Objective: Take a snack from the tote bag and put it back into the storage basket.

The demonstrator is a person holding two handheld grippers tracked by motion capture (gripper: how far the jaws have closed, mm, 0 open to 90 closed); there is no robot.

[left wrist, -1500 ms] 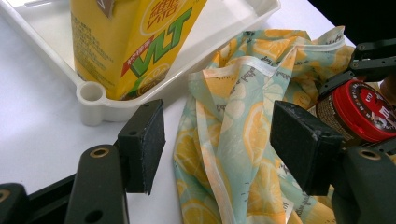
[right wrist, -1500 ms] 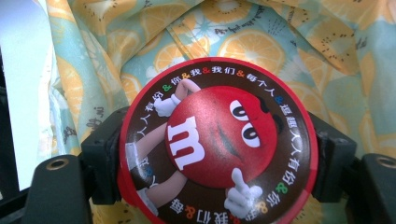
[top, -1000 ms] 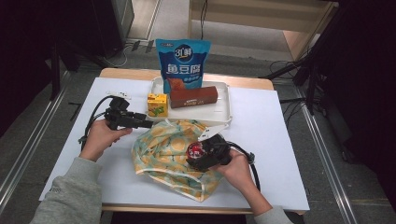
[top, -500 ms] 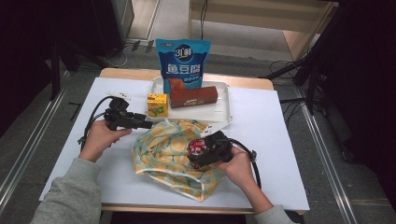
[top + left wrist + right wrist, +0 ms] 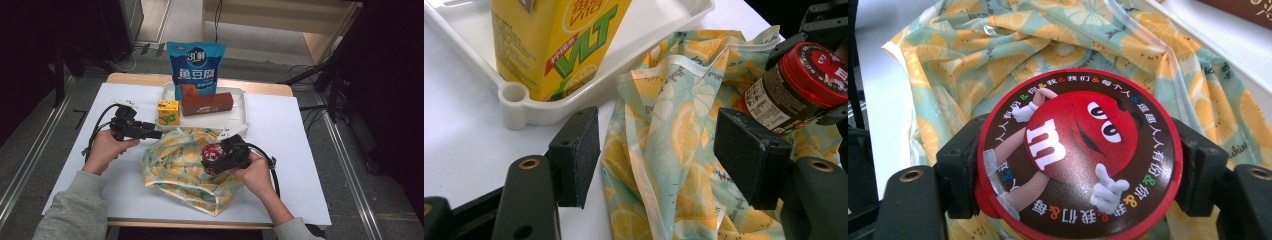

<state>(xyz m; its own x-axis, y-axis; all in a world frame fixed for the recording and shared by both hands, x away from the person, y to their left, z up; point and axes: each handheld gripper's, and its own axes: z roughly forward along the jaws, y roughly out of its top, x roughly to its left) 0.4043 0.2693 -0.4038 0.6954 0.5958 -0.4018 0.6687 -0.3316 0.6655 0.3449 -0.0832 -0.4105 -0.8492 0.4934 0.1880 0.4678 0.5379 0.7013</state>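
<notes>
A lemon-print cloth bag (image 5: 175, 165) lies crumpled on the white table, just in front of the tray. My right gripper (image 5: 216, 156) hovers over its right part, shut on a small jar (image 5: 213, 153) with a red M&M's lid (image 5: 1078, 150); the jaws clamp the jar's sides. My left gripper (image 5: 156, 134) is at the bag's upper left corner, open, with a fold of the bag (image 5: 664, 140) lying between and beyond its pads (image 5: 576, 155). In the left gripper view the jar (image 5: 796, 90) shows at upper right.
A white tray (image 5: 240, 117) behind the bag holds a yellow juice carton (image 5: 168, 112) and a brown box (image 5: 207, 103); a blue snack pouch (image 5: 196, 70) stands at its back. The carton (image 5: 554, 45) sits in the tray corner (image 5: 516, 100), close to my left gripper. Cables trail from both grippers.
My right gripper has carried the jar slightly farther from the person, toward the tray. The left gripper has barely moved.
</notes>
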